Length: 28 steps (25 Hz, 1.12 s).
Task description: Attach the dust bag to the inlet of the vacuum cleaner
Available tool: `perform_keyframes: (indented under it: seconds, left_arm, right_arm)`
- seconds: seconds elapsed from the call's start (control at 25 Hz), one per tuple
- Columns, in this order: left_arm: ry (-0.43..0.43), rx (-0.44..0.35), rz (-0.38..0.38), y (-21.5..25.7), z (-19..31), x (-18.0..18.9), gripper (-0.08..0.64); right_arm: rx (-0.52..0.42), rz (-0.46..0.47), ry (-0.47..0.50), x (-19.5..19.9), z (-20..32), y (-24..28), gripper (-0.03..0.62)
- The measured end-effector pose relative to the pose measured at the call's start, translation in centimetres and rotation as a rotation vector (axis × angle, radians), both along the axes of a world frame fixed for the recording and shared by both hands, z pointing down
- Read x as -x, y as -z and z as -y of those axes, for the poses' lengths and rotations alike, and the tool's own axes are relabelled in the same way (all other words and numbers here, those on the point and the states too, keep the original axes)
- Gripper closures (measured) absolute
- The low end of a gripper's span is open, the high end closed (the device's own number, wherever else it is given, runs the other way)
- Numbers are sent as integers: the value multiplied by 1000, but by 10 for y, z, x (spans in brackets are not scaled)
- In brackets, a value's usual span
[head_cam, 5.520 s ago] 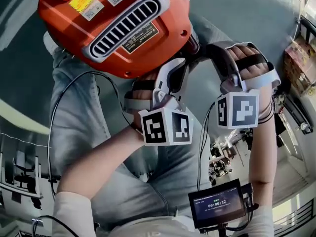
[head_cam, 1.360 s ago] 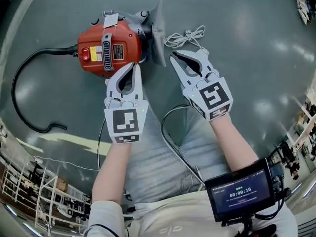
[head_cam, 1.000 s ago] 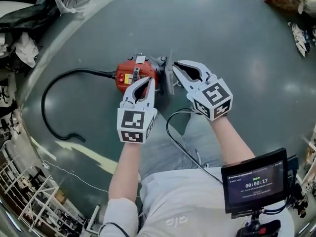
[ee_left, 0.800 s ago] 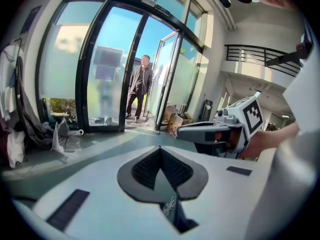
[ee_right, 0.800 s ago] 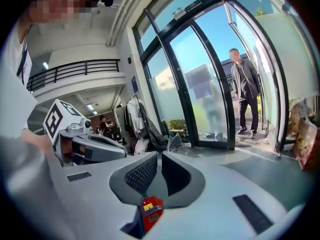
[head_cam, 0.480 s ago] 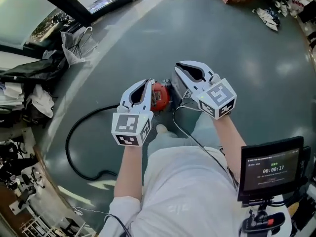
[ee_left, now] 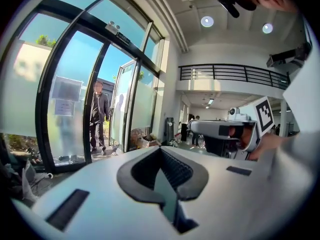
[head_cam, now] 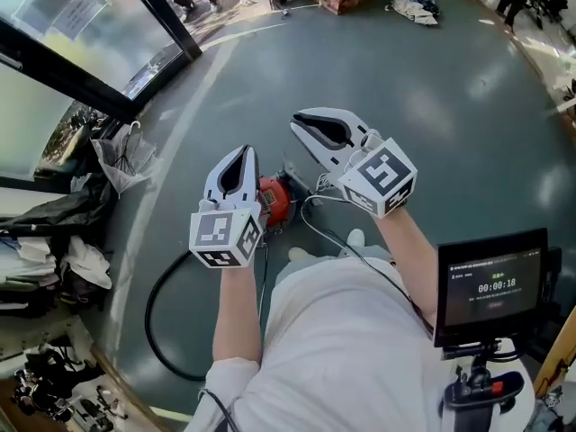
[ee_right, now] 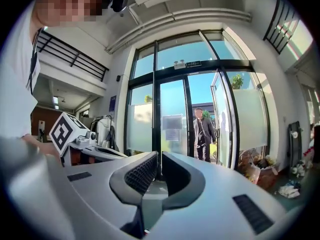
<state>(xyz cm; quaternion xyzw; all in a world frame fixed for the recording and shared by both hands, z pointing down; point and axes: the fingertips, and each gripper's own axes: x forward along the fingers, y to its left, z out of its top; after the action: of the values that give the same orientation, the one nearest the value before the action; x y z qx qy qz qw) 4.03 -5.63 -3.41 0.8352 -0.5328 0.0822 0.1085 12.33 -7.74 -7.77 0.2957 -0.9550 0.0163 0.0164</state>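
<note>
Both jaws closed, empty: my left gripper [head_cam: 241, 155] and right gripper [head_cam: 300, 126] held mid-frame, clear above the vacuum cleaner [head_cam: 275, 202]; attachment apparently finished.

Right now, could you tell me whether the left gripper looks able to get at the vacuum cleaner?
Probably not yet: the left gripper is held high and points across the room, shut and empty, while the vacuum cleaner lies on the floor well below it. Nothing blocks the way down.

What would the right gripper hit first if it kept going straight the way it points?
Nothing nearby: the right gripper points out into open air, and the first thing in line seems to be the glass doors far off, though depth is hard to judge.
</note>
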Motion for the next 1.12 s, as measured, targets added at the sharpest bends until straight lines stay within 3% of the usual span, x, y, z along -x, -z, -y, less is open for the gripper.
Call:
perform_keyframes:
  seconds: [0.16, 0.44, 0.68, 1.12]
  left_arm:
    - [-59, -78, -2, 36, -10, -37, 554]
    - [-28, -149, 2, 54, -8, -39, 554]
    - [-9, -158, -1, 65, -15, -53, 554]
    - [13, -126, 12, 52, -17, -52, 554]
  right_arm:
    - [-40, 45, 15, -28, -11, 24, 555]
    - [-87, 81, 24, -37, -14, 33, 555]
    - [-113, 91, -6, -59, -20, 48, 583]
    - [-94, 99, -14, -61, -21, 41, 583]
